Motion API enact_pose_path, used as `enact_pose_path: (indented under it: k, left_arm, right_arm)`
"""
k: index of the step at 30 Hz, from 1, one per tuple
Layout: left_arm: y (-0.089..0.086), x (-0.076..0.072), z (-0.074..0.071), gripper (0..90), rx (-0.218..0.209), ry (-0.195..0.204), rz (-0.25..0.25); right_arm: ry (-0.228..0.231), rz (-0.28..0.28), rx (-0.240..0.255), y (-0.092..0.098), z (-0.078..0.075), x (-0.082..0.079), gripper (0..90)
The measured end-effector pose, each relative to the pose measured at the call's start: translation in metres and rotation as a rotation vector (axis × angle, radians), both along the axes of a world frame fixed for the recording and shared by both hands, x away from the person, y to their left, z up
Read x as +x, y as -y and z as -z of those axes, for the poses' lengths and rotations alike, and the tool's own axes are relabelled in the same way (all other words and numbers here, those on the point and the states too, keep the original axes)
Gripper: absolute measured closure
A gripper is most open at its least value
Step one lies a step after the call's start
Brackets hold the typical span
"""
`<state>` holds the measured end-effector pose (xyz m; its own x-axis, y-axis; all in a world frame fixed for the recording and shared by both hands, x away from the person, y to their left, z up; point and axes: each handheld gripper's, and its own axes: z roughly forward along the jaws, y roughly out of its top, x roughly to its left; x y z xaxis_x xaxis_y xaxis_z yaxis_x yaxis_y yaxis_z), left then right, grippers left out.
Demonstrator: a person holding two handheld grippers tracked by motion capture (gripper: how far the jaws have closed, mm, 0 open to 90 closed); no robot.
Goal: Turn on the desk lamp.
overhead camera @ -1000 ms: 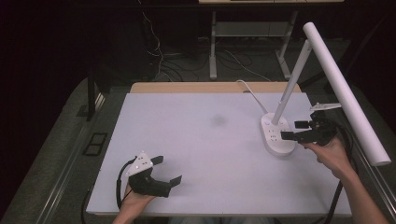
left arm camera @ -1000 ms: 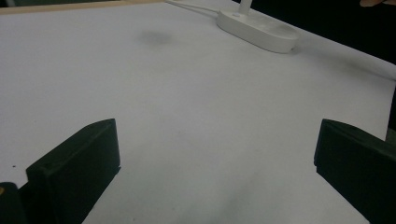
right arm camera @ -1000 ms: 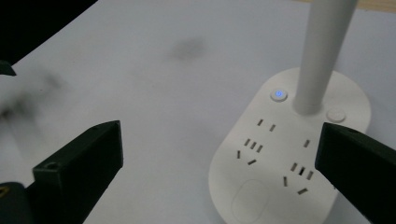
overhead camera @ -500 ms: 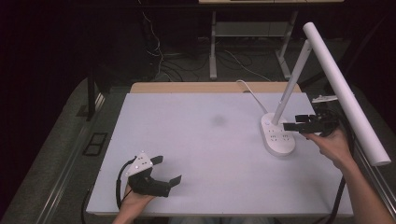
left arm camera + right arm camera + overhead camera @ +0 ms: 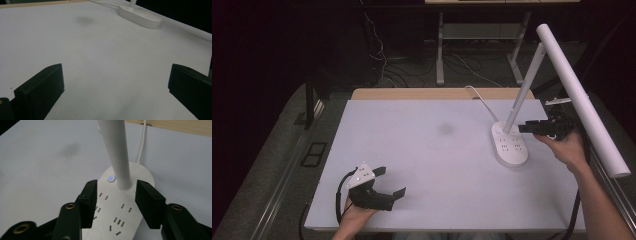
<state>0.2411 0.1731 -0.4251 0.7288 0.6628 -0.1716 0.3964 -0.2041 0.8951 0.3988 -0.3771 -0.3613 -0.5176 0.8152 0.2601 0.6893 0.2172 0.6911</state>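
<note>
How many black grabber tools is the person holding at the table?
2. The left gripper sits near the table's front left, jaws wide apart and nothing between them. The right gripper is at the far right, beside the white lamp's stem, above its base.

A white desk lamp (image 5: 510, 145) stands near the right edge of the tabletop (image 5: 427, 150), its stem leaning up to a long tube head. The right gripper (image 5: 526, 128) has just been closing, its fingers just beside the stem above the base. The left gripper (image 5: 393, 182) rests spread wide near the front left corner.
</note>
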Motion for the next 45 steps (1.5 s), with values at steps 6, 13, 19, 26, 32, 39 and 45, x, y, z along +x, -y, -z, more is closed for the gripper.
enact_pose_path:
  k: [6,13,19,26,32,39,45]
  left_arm:
    - [-0.001,0.0,0.0,0.0,0.001,-0.001,0.001]
    - [-0.001,0.0,0.0,0.0,-0.003,-0.002,0.001]
    - [-0.001,0.001,0.0,0.0,-0.006,-0.004,0.001]
    - [-0.001,0.0,0.0,0.0,-0.007,-0.002,0.002]
    - [-0.001,0.0,0.0,0.0,-0.006,-0.003,0.002]
    - [-0.001,0.001,0.0,0.0,-0.007,-0.003,0.001]
    - [-0.001,0.001,0.0,0.0,-0.006,-0.003,-0.001]
  right_arm:
    - [-0.012,0.02,-0.008,-0.002,0.008,0.01,60.1]
    - [-0.025,0.031,-0.008,-0.003,0.016,0.021,76.1]
    - [-0.028,0.048,0.007,-0.003,0.022,0.027,87.4]
    - [-0.039,0.072,0.022,0.001,0.029,0.033,89.2]
    - [-0.051,0.087,0.037,0.002,0.036,0.039,89.3]
    - [-0.062,0.085,0.036,0.005,0.043,0.045,89.3]
    - [-0.073,0.071,0.027,0.004,0.05,0.048,89.4]
